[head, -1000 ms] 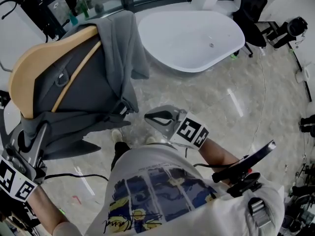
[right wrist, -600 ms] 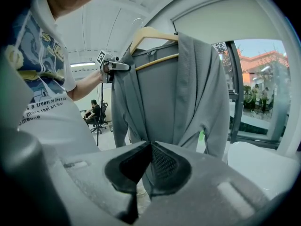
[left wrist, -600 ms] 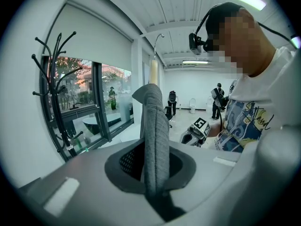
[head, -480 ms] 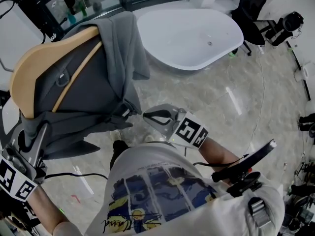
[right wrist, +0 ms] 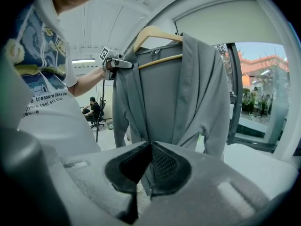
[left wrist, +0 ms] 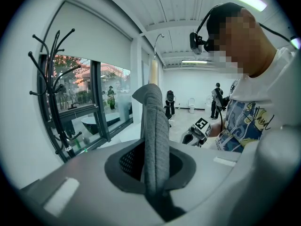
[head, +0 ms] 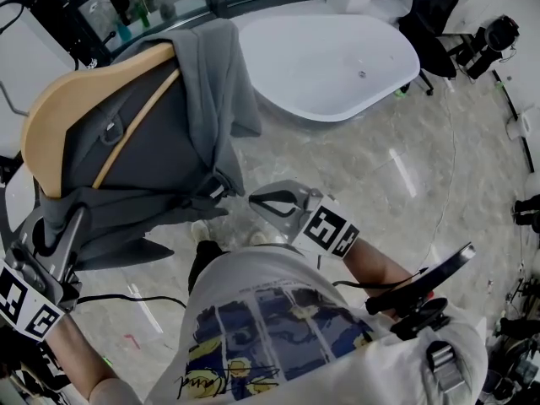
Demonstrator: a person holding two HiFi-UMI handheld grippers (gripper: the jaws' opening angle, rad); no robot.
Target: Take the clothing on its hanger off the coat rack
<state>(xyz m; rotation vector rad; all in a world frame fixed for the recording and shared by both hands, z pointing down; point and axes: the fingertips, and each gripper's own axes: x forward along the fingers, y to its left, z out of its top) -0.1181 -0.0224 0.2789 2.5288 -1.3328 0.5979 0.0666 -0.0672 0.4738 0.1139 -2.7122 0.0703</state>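
Note:
A grey garment hangs on a wooden hanger, held up in the air at the left. My left gripper is shut on a fold of its fabric, which runs up between the jaws. In the right gripper view the garment hangs open on the hanger, with the left gripper pinching its shoulder edge. My right gripper is shut and holds nothing, just short of the garment's lower edge. The black coat rack stands apart by the window.
A white bathtub stands on the marble floor beyond the garment. A black office chair and camera gear sit at the back right. People stand far down the room, and one sits on a chair.

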